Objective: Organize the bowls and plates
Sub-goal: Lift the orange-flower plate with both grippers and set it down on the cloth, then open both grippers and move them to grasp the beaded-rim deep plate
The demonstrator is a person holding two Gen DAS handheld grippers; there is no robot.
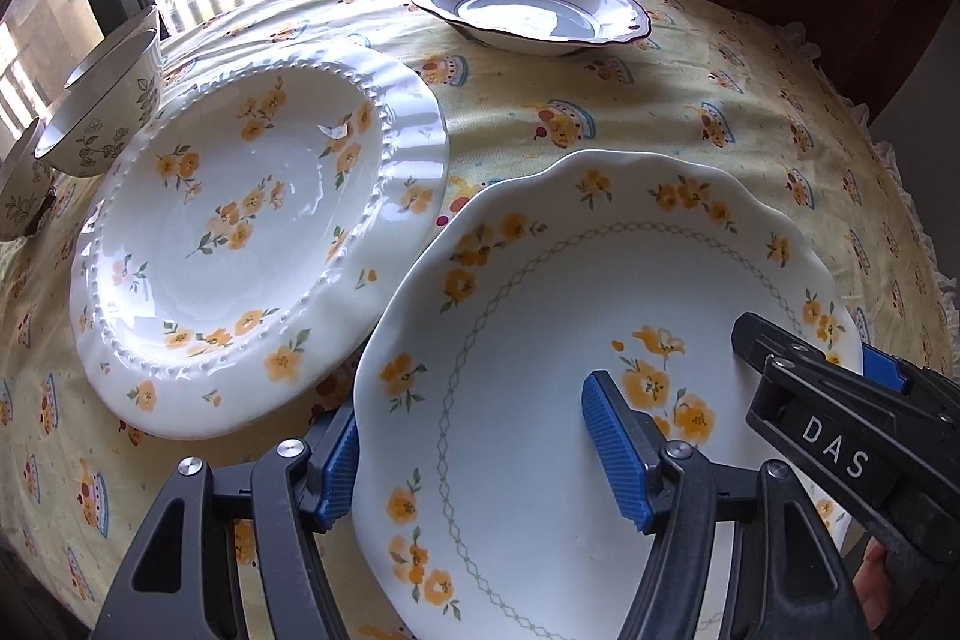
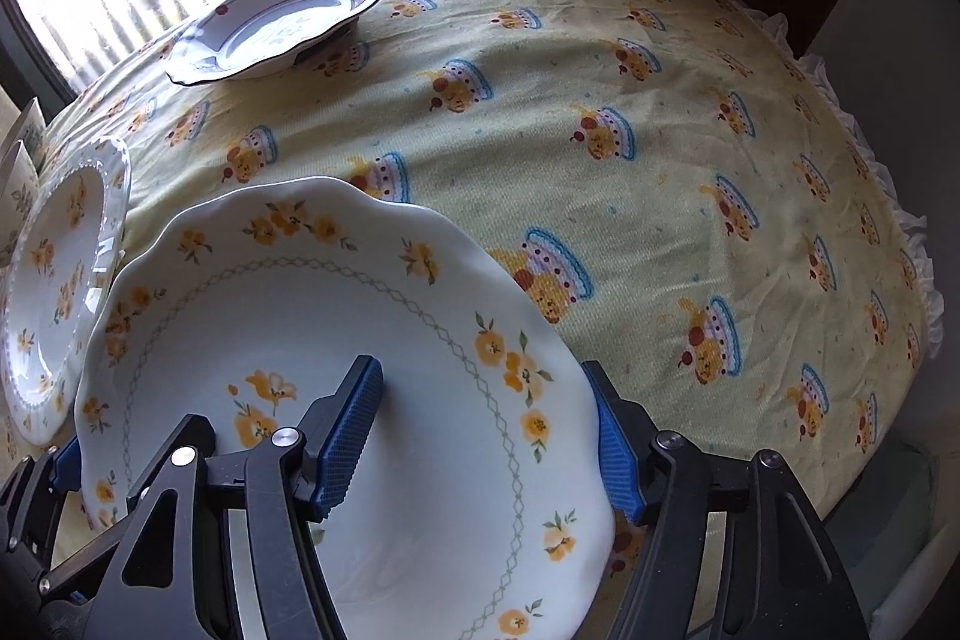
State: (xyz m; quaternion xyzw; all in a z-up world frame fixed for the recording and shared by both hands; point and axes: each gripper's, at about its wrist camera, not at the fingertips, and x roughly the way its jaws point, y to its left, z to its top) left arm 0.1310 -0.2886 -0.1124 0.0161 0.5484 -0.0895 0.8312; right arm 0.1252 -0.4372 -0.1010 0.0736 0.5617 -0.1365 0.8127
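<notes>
A white scalloped plate (image 1: 540,340) (image 2: 360,292) with orange flowers lies nearest me on the yellow tablecloth (image 2: 660,160). My left gripper (image 1: 480,460) straddles its left rim, one blue pad outside the edge and the other over the plate's well, with a wide gap. My right gripper (image 2: 483,451) straddles the right rim the same way. Neither pair of pads presses on the plate. In the left wrist view the right gripper (image 1: 819,355) shows at the plate's right edge.
A beaded-rim flowered plate (image 1: 258,244) (image 2: 60,280) lies just left of the scalloped one, almost touching it. Leaf-patterned bowls (image 1: 102,100) stand stacked at the far left. A dark-edged deep plate (image 1: 528,10) (image 2: 282,22) sits by the window. The table's frilled edge curves round at the right.
</notes>
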